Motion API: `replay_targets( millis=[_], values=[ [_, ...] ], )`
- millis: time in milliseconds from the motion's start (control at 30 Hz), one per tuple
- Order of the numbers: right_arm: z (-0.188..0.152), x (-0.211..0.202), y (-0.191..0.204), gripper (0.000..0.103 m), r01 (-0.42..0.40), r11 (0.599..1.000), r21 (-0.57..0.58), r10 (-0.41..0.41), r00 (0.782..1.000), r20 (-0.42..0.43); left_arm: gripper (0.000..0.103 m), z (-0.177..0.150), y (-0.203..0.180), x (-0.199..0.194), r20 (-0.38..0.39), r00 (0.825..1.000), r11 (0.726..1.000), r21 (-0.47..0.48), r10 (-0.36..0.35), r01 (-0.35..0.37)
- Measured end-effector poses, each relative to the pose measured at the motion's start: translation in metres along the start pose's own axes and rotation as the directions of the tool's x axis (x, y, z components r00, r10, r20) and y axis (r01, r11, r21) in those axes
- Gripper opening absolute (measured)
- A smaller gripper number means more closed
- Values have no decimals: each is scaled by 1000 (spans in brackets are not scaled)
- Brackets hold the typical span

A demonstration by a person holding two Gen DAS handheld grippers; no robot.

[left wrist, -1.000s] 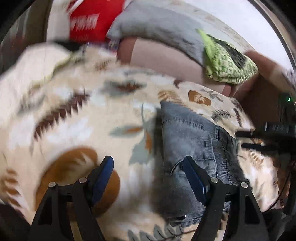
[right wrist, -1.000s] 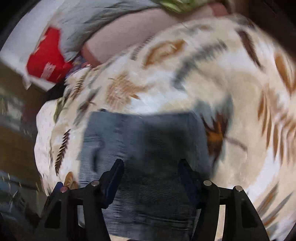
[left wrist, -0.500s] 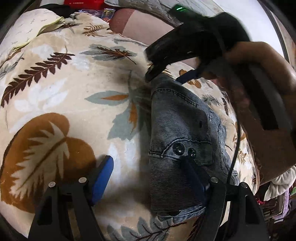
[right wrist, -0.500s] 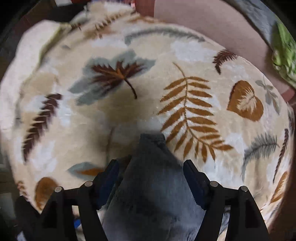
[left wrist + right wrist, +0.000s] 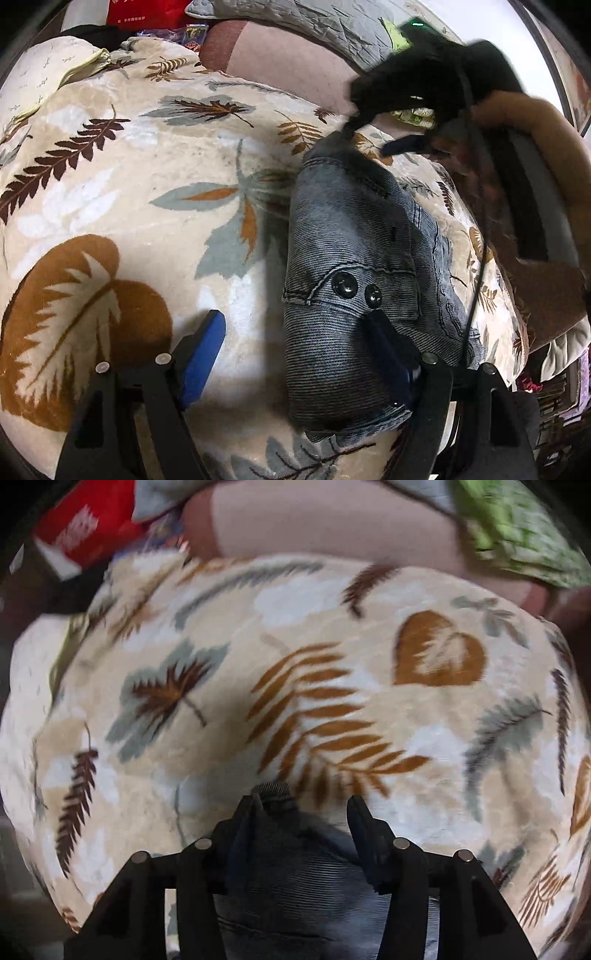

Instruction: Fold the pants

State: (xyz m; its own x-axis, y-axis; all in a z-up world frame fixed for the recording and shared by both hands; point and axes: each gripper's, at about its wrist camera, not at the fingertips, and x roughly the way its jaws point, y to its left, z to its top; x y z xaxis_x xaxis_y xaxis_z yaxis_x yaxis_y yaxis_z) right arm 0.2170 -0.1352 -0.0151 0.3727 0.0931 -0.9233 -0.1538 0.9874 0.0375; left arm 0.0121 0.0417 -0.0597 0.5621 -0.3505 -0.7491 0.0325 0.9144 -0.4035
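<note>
The grey-blue denim pants [image 5: 354, 258] lie folded into a thick bundle on the leaf-print blanket [image 5: 147, 184], with two black buttons facing up. My left gripper [image 5: 295, 332] is open, low over the bundle's near end; its right finger rests on the denim, its left finger over the blanket. My right gripper [image 5: 369, 136] is at the bundle's far end, jaws apart. In the right wrist view the pants [image 5: 288, 867] fill the gap between the open fingers of the right gripper [image 5: 303, 805], the far corner poking out past the tips.
A pink bolster [image 5: 288, 62] and a grey quilt [image 5: 314, 22] lie beyond the blanket. A red bag [image 5: 85, 528] sits at the far left, a green cloth [image 5: 517, 535] at the far right. The blanket drops off at its edges.
My right gripper has moved from the bundle's near part to its far end and lowered over the corner. My left gripper has closed in on the near end of the pants.
</note>
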Motion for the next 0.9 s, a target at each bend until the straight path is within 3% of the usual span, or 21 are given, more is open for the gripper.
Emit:
replay_targets(
  millis=[67, 300, 367, 433, 500, 567, 667, 700, 767, 833, 900],
  values=[
    [-9, -16, -15, 55, 16, 1000, 4, -16, 999, 49, 80, 0, 1, -1, 3, 1000, 1000, -1, 1, -1],
    [-79, -38, -59, 57, -193, 980, 53, 190, 980, 52, 80, -3, 2, -4, 11, 1000, 1000, -2, -5, 5],
    [-108, -29, -73, 68, -145, 988, 61, 143, 989, 42, 80, -2, 3, -10, 12, 1000, 1000, -15, -15, 15],
    [-128, -6, -95, 70, -45, 994, 96, 49, 998, -35, 80, 0, 1, -18, 34, 999, 999, -23, -32, 33],
    [-141, -10, -115, 70, -130, 975, 181, 131, 991, 10, 80, 3, -3, -34, 86, 996, 1000, -11, -23, 24],
    [-153, -33, -123, 70, -167, 966, 199, 152, 984, 89, 80, 6, -5, -42, 120, 993, 1000, -11, 10, -9],
    [-171, -57, -120, 71, -259, 950, 176, 229, 958, 174, 80, 8, -13, -31, 67, 996, 998, 26, 53, -55],
    [-179, -60, -118, 72, -267, 950, 165, 235, 953, 191, 80, 6, -16, -24, 33, 996, 996, 49, 79, -80],
    [-197, -48, -112, 75, -226, 963, 147, 207, 969, 139, 80, -3, -21, -11, -21, 993, 988, 105, 117, -114],
    [-216, -28, -107, 75, -193, 975, 109, 183, 979, 94, 80, -5, -23, -16, -7, 993, 987, 111, 120, -118],
    [-225, -38, -106, 79, -183, 978, 96, 166, 972, 168, 80, -2, -27, -30, 34, 990, 983, 119, 134, -137]
  ],
)
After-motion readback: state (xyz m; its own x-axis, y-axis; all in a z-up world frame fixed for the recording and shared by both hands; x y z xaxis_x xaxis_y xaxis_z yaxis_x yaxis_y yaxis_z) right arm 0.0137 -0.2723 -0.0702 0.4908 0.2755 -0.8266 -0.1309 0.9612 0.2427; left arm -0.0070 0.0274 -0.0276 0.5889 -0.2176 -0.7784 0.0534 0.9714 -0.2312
